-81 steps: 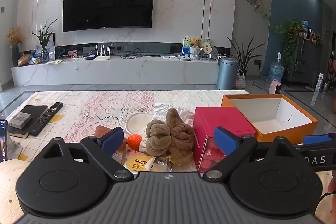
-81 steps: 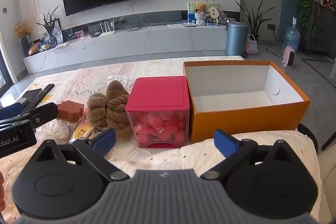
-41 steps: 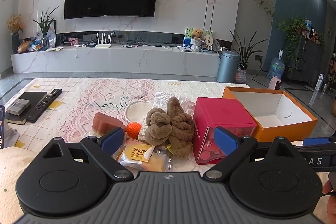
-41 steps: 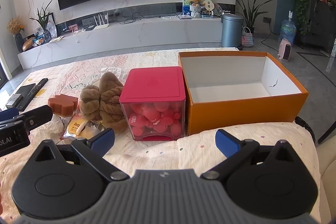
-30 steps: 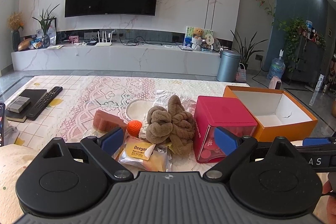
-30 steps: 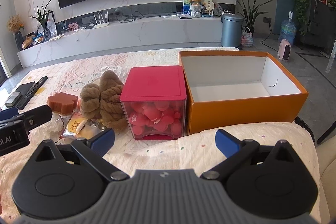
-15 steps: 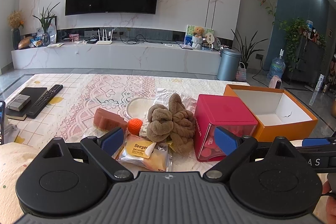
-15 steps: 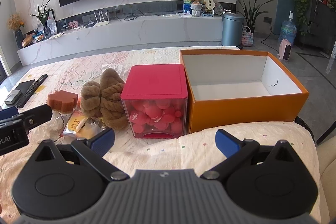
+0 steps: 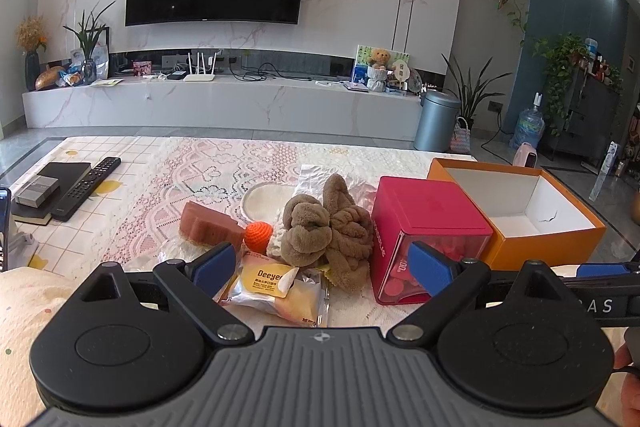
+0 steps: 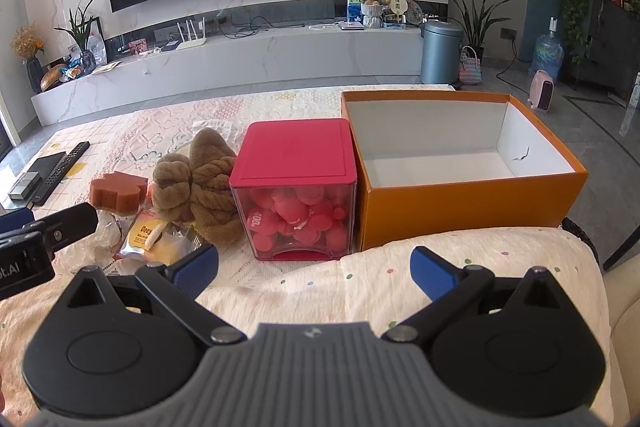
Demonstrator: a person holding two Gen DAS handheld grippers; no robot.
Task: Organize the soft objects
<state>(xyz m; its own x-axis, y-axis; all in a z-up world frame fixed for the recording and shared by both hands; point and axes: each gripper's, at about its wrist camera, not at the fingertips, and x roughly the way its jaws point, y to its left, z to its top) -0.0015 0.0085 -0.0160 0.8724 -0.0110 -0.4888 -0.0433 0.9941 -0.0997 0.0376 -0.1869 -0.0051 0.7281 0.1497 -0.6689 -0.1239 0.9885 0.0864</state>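
A brown knotted plush lies mid-table, beside a brick-red sponge, a small orange knitted ball and a wrapped bun labelled Deeyeo. To the right stands a clear box with a red lid full of pink soft pieces, then an open orange box, empty. My left gripper is open, just short of the bun. My right gripper is open over a dotted cushion, short of the red-lidded box.
A lace cloth covers the table. A remote and a dark book with a grey case lie at the far left. Crinkled plastic wrap sits near the sponge. A dotted cushion fills the near edge.
Both grippers have risen and drawn back slightly, so the objects sit a little lower and farther in view. Nothing on the table has moved; both grippers stay open.
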